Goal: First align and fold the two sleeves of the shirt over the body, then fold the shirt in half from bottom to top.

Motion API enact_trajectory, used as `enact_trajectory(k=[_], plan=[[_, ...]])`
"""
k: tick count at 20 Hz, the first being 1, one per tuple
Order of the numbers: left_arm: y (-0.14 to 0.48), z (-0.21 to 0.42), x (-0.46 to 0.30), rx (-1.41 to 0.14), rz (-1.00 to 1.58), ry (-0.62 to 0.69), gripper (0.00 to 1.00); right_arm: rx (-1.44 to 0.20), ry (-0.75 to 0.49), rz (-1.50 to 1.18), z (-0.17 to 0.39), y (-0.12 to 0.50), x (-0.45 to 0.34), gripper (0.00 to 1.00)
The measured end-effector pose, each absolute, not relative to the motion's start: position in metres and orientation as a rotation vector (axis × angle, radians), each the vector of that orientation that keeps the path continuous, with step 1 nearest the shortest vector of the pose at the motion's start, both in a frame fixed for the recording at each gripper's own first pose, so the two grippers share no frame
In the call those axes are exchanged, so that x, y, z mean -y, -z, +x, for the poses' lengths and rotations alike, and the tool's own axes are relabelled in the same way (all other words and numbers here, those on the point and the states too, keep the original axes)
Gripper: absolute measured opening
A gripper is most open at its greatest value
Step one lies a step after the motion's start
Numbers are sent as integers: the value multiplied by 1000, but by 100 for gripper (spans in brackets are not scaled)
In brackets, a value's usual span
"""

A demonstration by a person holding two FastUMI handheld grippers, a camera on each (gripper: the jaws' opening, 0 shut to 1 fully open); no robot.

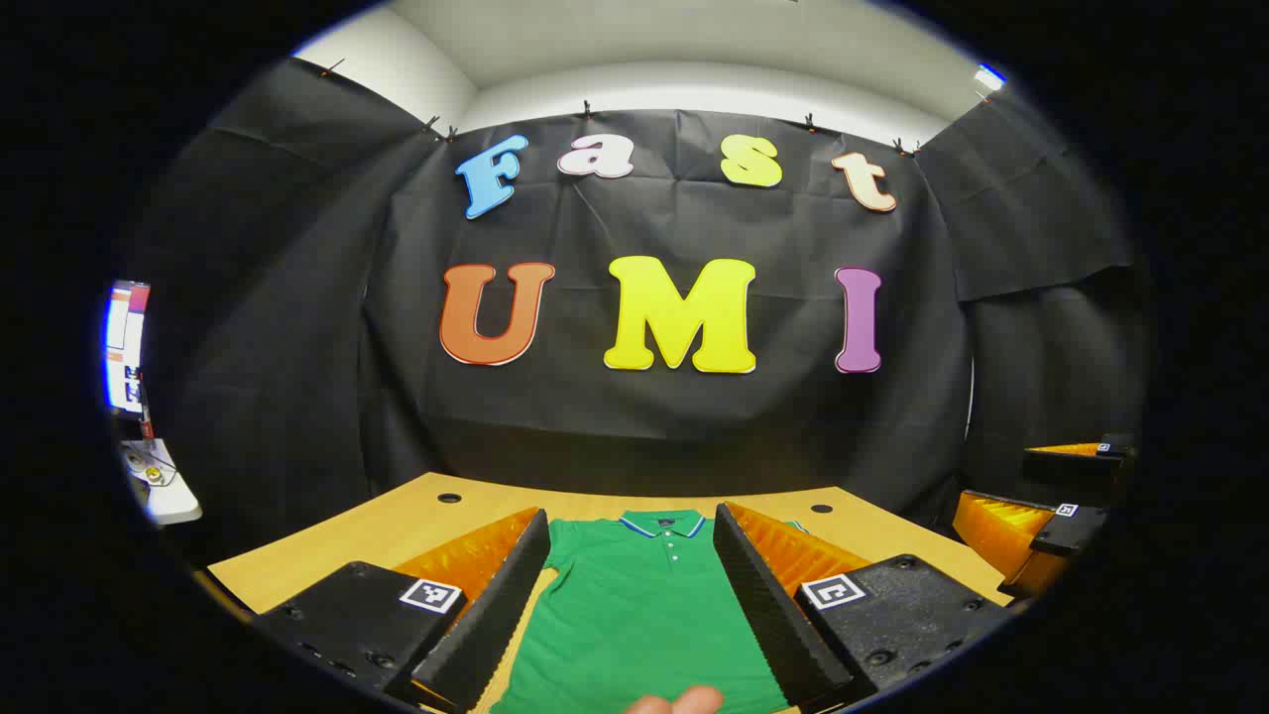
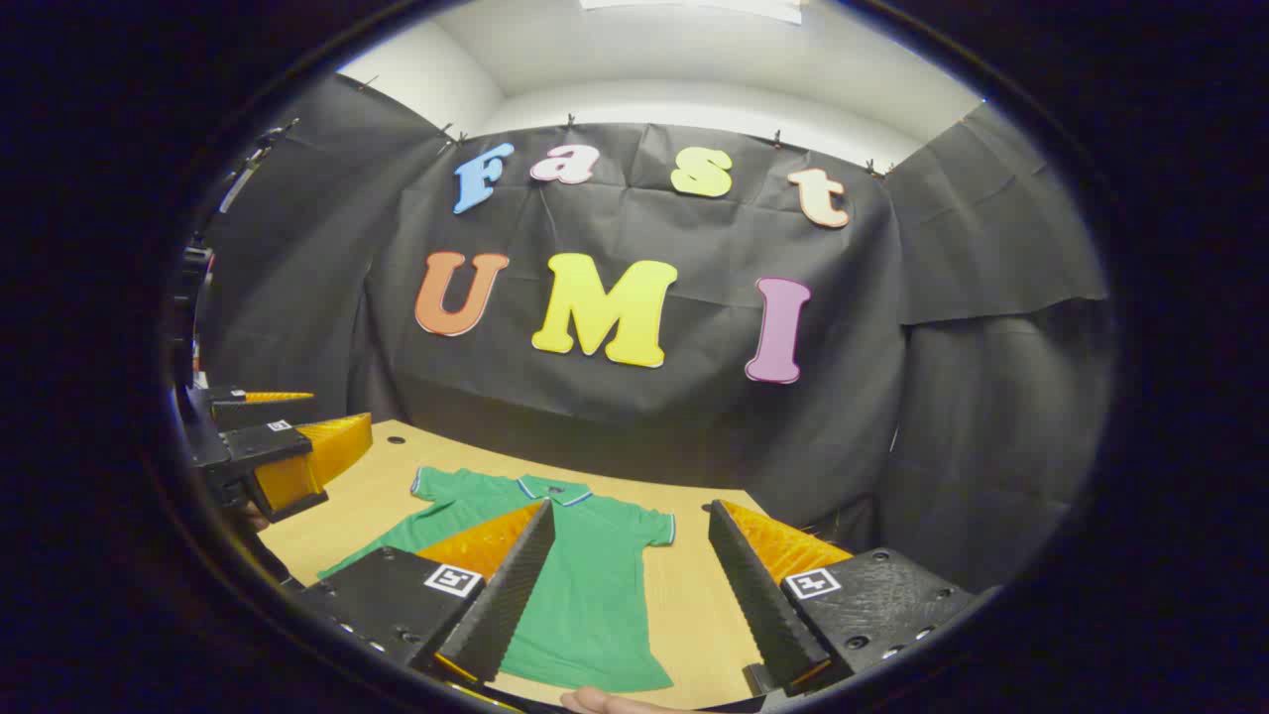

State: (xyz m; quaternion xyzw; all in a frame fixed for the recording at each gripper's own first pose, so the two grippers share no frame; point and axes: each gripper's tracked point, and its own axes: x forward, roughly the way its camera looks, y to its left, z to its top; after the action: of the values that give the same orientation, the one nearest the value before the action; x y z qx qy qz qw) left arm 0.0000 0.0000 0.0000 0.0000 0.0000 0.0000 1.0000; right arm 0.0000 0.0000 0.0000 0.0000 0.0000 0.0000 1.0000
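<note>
- Green shirt is laid flat on the table, sleeves spread.
- Left gripper is held wide open above the shirt, empty.
- Right gripper is likewise spread above the shirt's right side, gripping nothing.

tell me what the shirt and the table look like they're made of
Shirt: looks like soft knit fabric, matte green; it lies limp and flat with small creases, and has a buttoned collar with pale trim. Table: seems to be wood or wood-look laminate, a smooth light tan with faint grain and round holes near its far edge. Which of the two, the look leaves open.
</note>
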Motion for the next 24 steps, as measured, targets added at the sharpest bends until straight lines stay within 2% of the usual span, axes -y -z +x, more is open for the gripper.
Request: enact_trajectory(k=[8, 9, 11, 24], plan=[[8, 6, 0, -19, 11, 12, 100, -23, 22, 8, -2, 9, 10, 96], [10, 8, -2, -26, 10, 7, 100, -28, 25, 15, -2, 11, 14, 93], [14, 12, -3, -39, 4, 3, 100, -27, 25, 26, -4, 11, 15, 97], [31, 25, -1, -68, 29, -5, 100, -77, 23, 62, 11, 21, 26, 95]])
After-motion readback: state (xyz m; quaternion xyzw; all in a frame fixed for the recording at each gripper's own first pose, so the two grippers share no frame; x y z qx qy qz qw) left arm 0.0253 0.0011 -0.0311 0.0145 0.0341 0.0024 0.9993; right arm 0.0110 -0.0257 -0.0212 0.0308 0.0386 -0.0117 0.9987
